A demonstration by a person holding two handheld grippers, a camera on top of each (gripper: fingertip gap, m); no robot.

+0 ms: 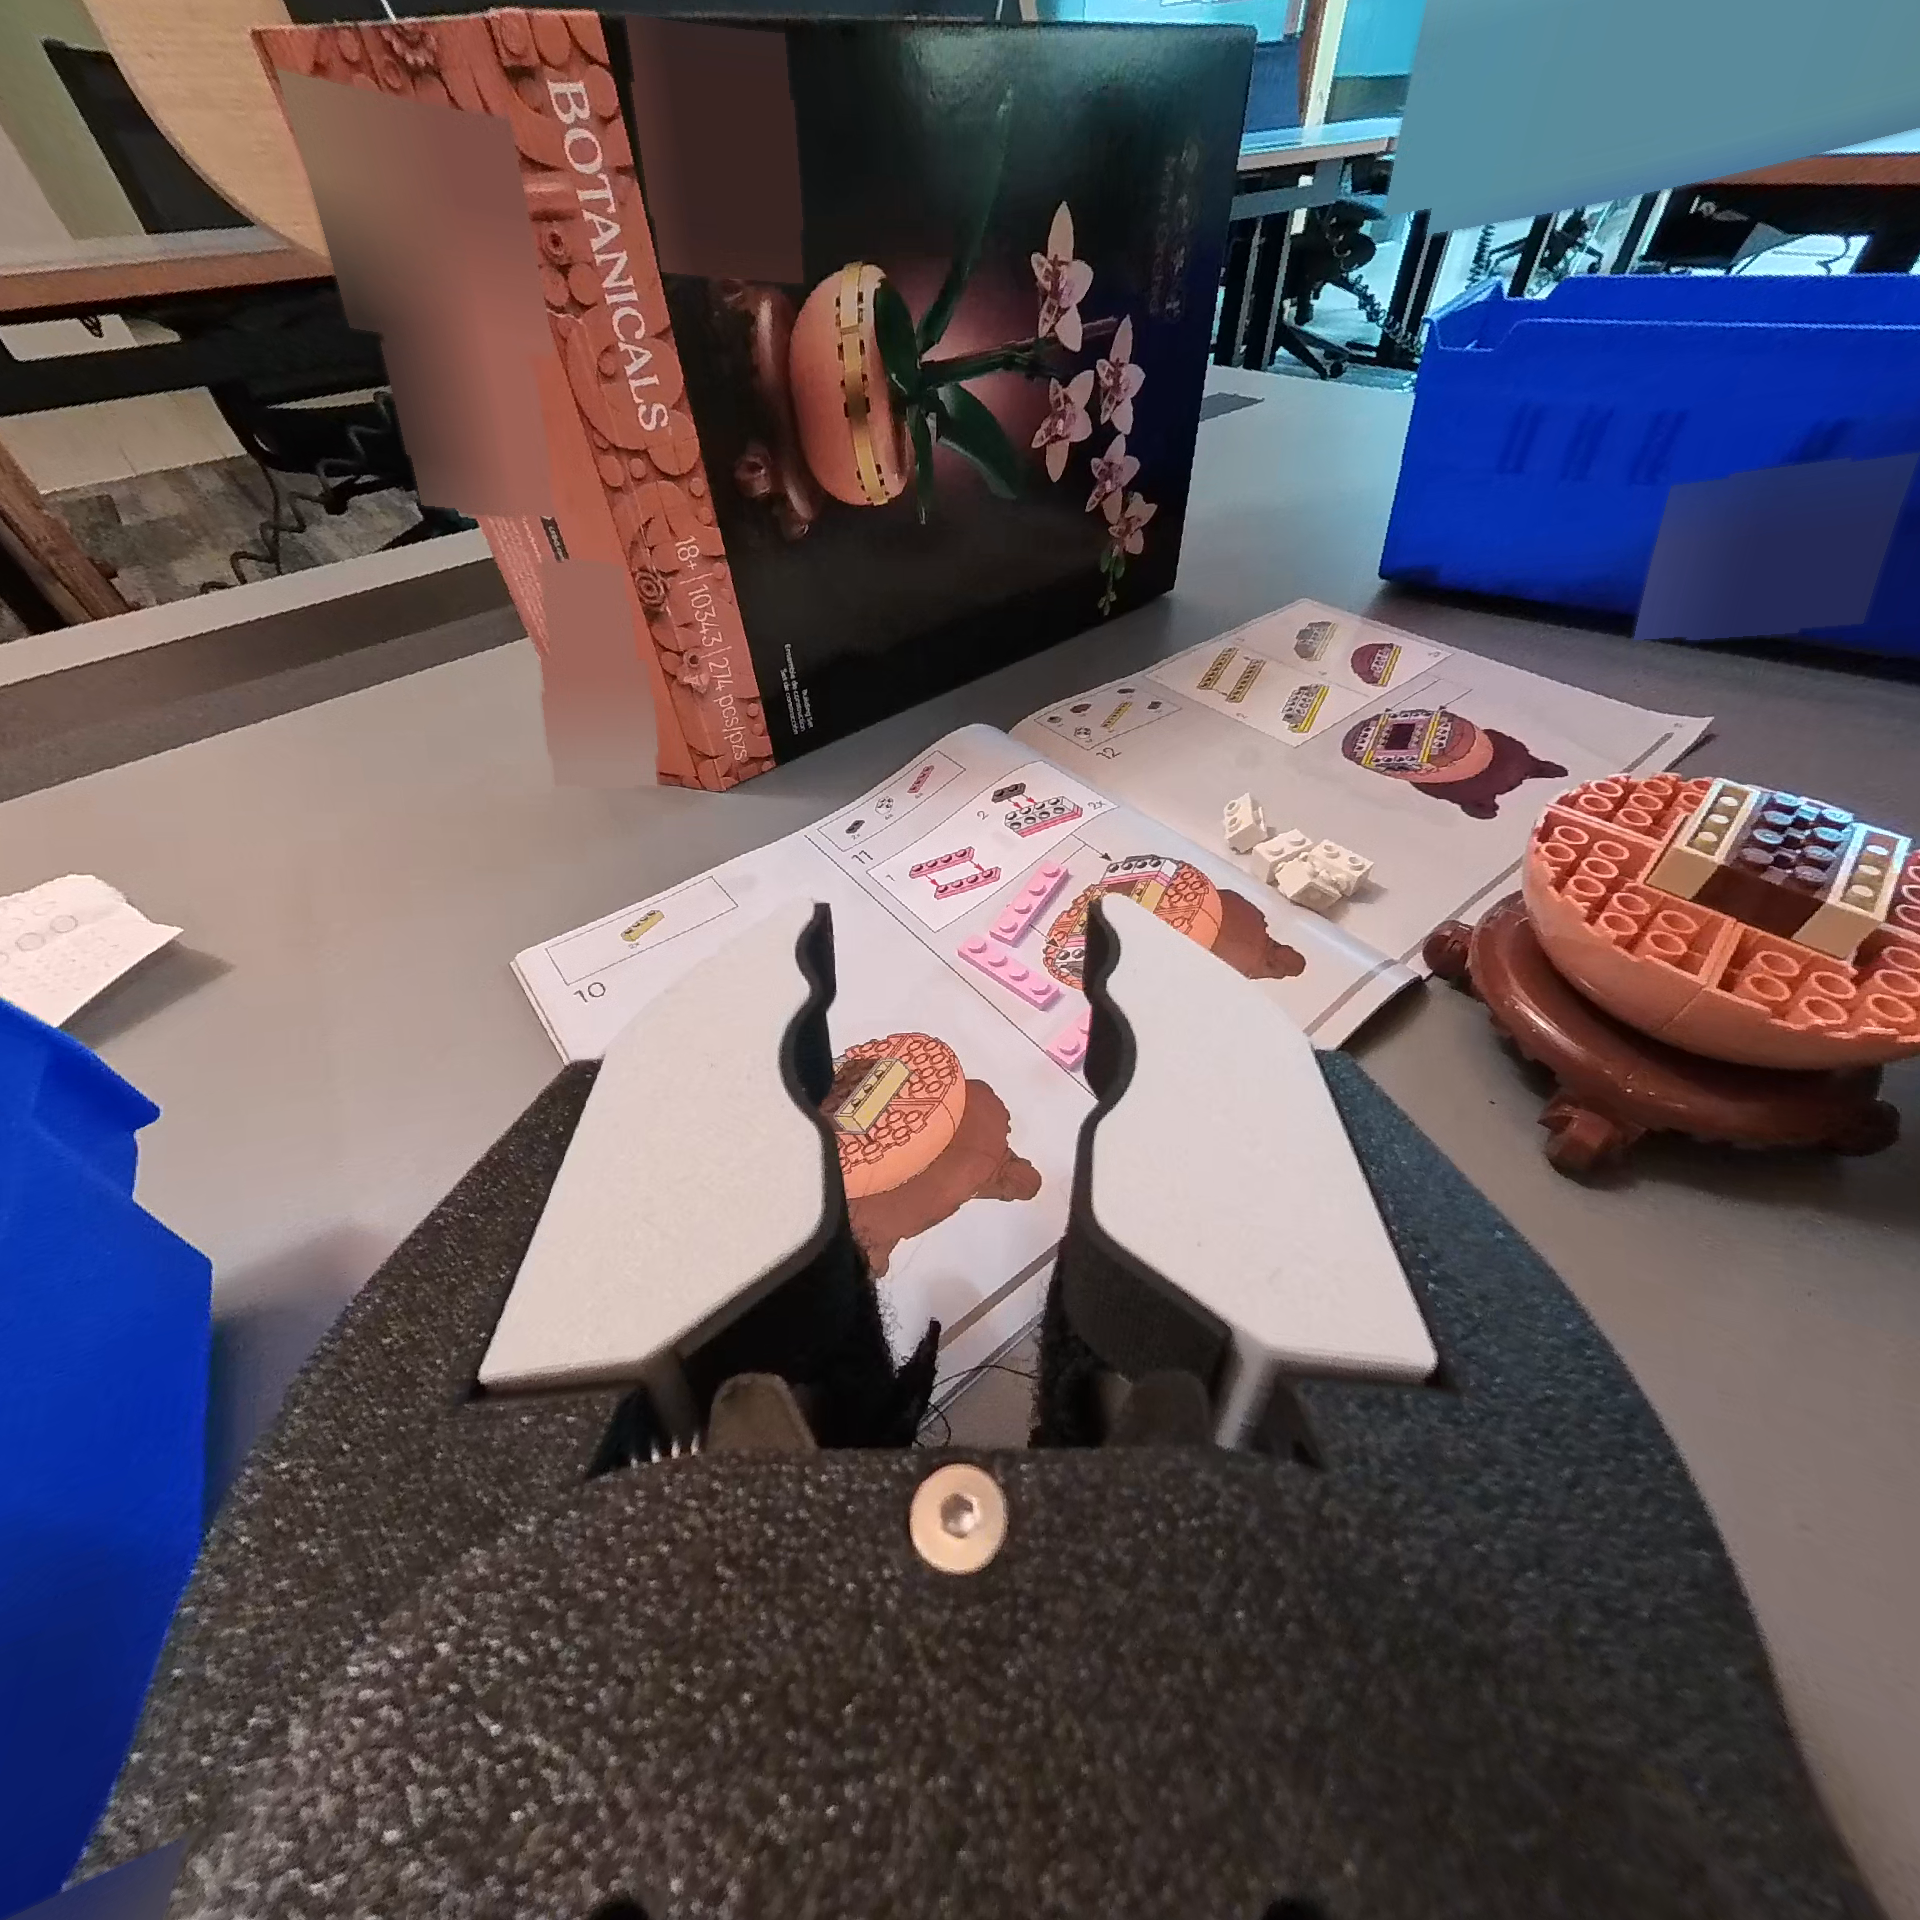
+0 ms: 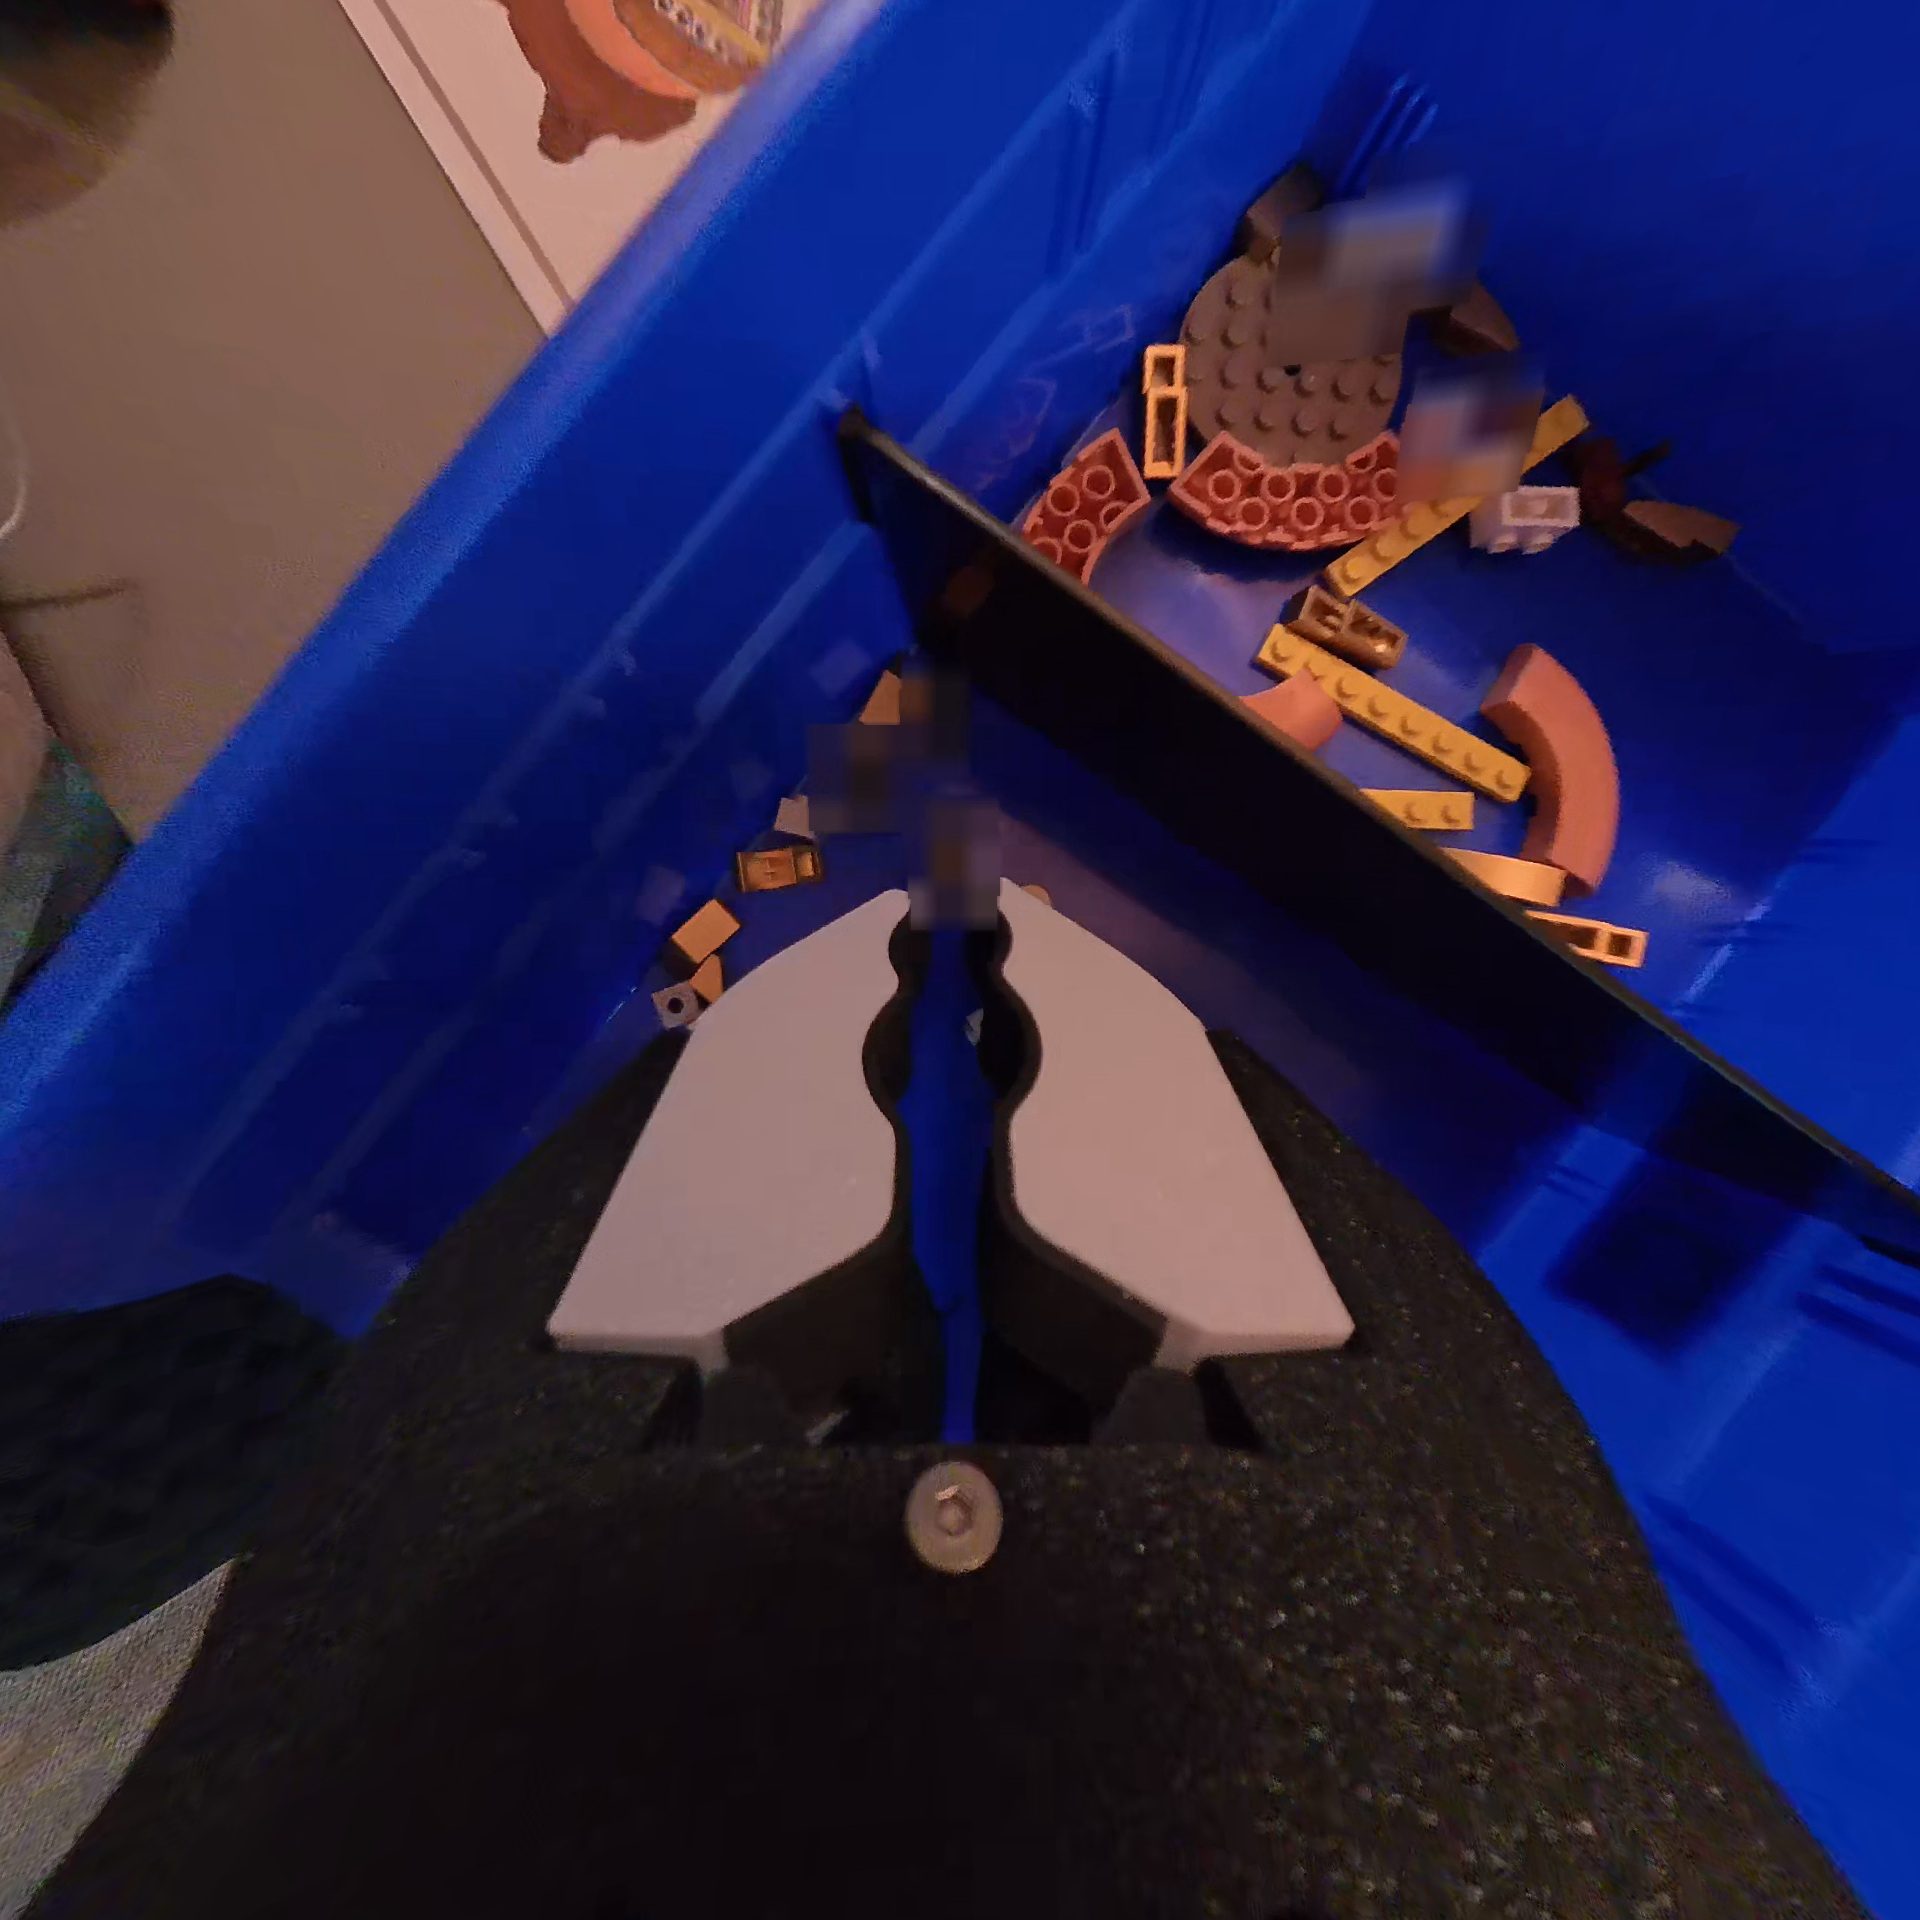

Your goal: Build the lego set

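Blue bin (image 2: pixel 644 582) around right gripper (image 2: pixel 951 935)

An office: desks (image 1: pixel 1320 145) and wheeled chairs (image 1: pixel 1340 281) behind the grey table (image 1: pixel 312 831)

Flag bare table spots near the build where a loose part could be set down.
Free: grey table between the box and the paper slip; also the strip between booklet and blue bin. Crowded: booklet pages carry pink plates and white bricks; the pot build sits close beside the booklet's right edge.
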